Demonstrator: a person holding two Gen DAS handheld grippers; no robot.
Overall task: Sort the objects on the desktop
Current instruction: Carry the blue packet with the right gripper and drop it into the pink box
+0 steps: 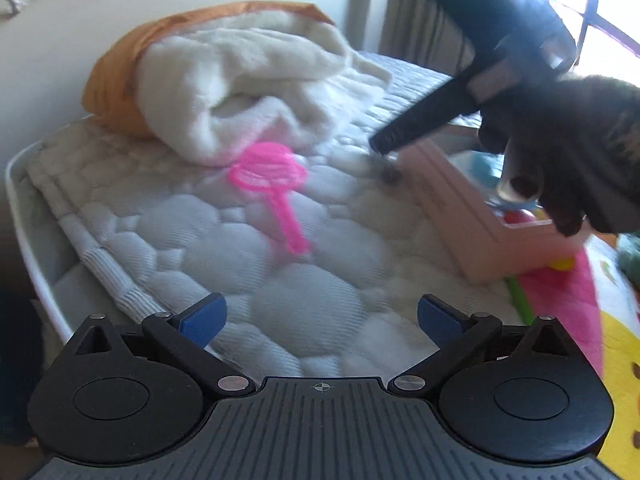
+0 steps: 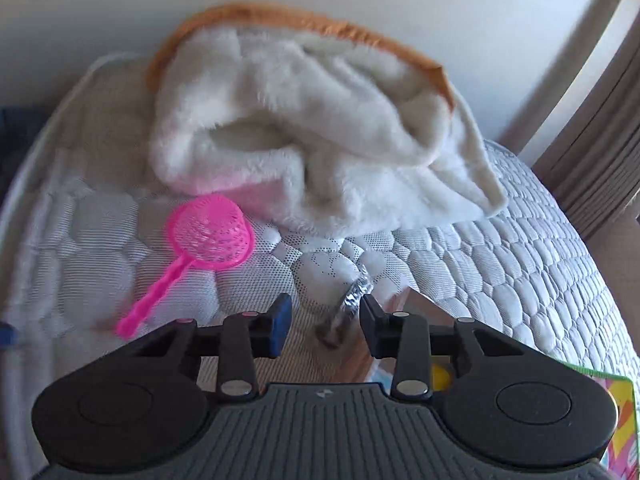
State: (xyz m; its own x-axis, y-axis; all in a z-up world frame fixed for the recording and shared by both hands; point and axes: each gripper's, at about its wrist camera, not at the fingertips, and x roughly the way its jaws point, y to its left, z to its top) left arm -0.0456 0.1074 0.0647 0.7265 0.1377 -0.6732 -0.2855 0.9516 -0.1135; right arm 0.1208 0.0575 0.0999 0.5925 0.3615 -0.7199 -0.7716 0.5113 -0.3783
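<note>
A pink toy strainer (image 1: 269,181) lies on the quilted mattress (image 1: 304,304), its bowl against the white blanket; it also shows in the right wrist view (image 2: 208,240). My left gripper (image 1: 322,320) is open and empty, low over the mattress, short of the strainer. My right gripper (image 2: 325,322) is open just above a small silvery-grey object (image 2: 347,310) beside the pink box; in the left wrist view its finger (image 1: 420,124) reaches down toward that object (image 1: 390,174). What the object is stays unclear.
A white fluffy blanket (image 2: 312,132) with an orange lining (image 1: 116,80) is piled at the back. A pink box (image 1: 492,224) holding colourful toys sits at the right on a bright patterned mat (image 1: 592,320). Wall and curtain (image 2: 592,152) stand behind the bed.
</note>
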